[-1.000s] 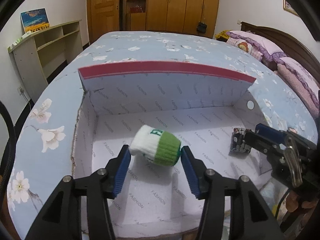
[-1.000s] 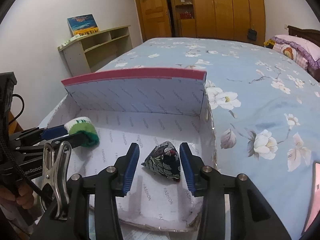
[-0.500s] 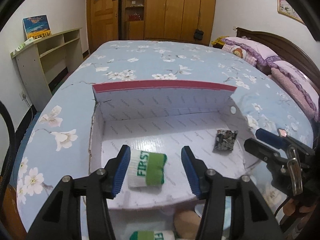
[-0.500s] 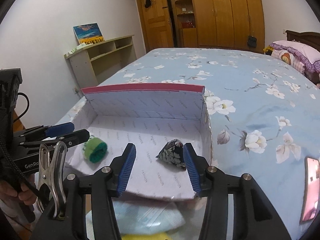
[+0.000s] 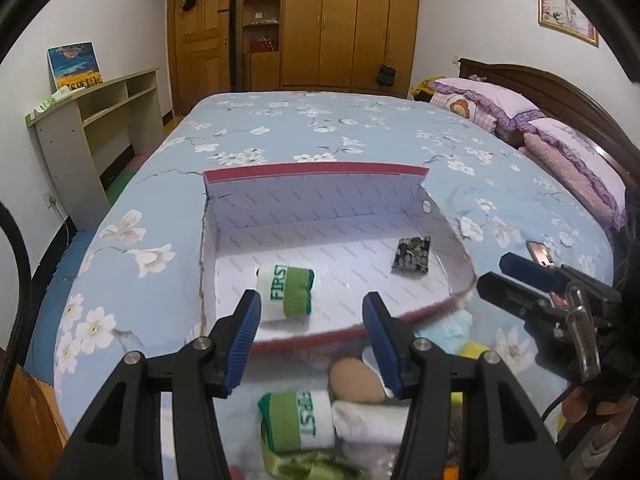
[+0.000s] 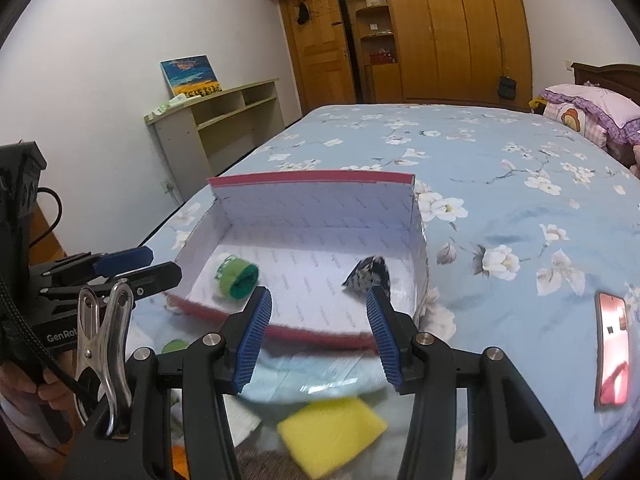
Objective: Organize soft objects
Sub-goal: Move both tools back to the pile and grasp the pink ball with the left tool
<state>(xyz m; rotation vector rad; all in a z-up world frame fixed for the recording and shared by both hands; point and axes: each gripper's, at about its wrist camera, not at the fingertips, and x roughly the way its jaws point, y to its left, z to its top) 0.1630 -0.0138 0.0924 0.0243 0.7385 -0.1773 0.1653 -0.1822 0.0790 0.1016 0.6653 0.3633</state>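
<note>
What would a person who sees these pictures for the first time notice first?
The eye goes first to the open white box with a red rim on the flowered blue bed. Inside it lie a green and white rolled sock at the left and a dark patterned bundle at the right. In front, both claws, left and right, are open and empty.

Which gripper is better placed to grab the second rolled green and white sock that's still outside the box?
Left. In its wrist view the loose sock roll lies just below the open left gripper, nearly centred between its fingers. The open right gripper hangs over a yellow sponge instead.
</note>
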